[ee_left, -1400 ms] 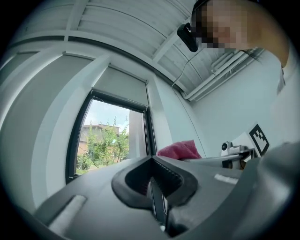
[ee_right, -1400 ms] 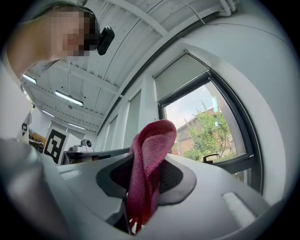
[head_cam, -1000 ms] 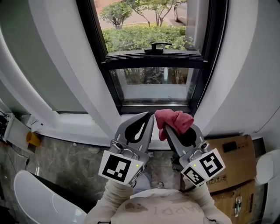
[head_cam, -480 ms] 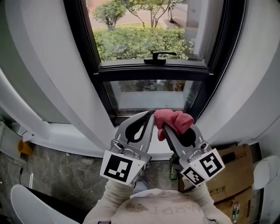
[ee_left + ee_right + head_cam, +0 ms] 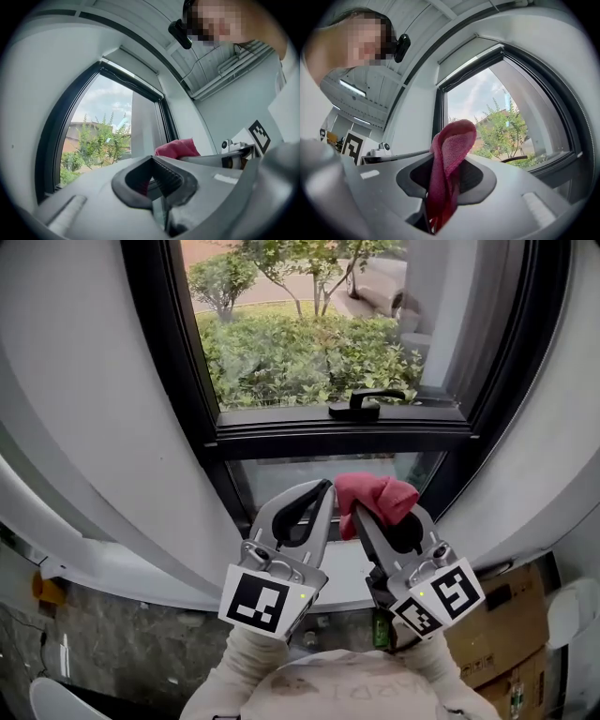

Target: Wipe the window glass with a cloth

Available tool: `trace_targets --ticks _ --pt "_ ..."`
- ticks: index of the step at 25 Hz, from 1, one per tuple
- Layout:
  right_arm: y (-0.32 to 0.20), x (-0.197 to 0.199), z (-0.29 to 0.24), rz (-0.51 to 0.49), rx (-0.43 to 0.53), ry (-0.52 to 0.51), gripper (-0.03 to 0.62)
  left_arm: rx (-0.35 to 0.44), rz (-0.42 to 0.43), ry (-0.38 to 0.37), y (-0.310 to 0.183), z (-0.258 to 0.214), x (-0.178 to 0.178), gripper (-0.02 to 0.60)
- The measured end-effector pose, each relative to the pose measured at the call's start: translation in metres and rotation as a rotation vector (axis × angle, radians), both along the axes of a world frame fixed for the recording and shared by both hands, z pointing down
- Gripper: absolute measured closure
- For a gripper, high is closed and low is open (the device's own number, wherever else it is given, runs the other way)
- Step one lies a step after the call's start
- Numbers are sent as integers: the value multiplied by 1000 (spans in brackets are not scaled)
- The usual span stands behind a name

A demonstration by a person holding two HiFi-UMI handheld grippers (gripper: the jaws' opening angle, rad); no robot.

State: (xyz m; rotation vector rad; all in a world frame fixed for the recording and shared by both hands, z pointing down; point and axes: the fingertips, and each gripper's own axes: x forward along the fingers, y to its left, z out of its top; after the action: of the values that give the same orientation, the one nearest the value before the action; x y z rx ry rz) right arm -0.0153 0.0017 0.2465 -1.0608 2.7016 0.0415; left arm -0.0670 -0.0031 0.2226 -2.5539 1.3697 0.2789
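A pink-red cloth (image 5: 375, 498) is pinched in my right gripper (image 5: 361, 512), whose jaws are shut on it; in the right gripper view the cloth (image 5: 447, 164) sticks up out of the closed jaws. My left gripper (image 5: 323, 493) is beside it, shut with nothing held (image 5: 157, 180). Both point at the black-framed window, just below its lower glass pane (image 5: 319, 474). The upper glass pane (image 5: 309, 334) shows bushes outside. From the left gripper view the cloth (image 5: 178, 147) shows to the right.
A black window handle (image 5: 366, 404) sits on the frame's crossbar. White walls curve in on both sides. A white sill (image 5: 347, 568) lies under the grippers. Cardboard boxes (image 5: 502, 634) stand at lower right, a green bottle (image 5: 382, 629) below the right gripper.
The view has tilted up and closer to the window, showing more upper pane. Both grippers keep their pose, with the cloth still held in the right one.
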Motion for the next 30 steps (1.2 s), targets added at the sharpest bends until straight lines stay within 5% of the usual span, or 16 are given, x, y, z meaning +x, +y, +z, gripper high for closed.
trace_targets --ticks 14,30 --pt "-56 5 35 51 -97 17 459 -50 40 26 -64 16 2 581" --pt "-148 99 9 -44 -28 -4 459 -21 -43 -10 -152 -3 99 581"
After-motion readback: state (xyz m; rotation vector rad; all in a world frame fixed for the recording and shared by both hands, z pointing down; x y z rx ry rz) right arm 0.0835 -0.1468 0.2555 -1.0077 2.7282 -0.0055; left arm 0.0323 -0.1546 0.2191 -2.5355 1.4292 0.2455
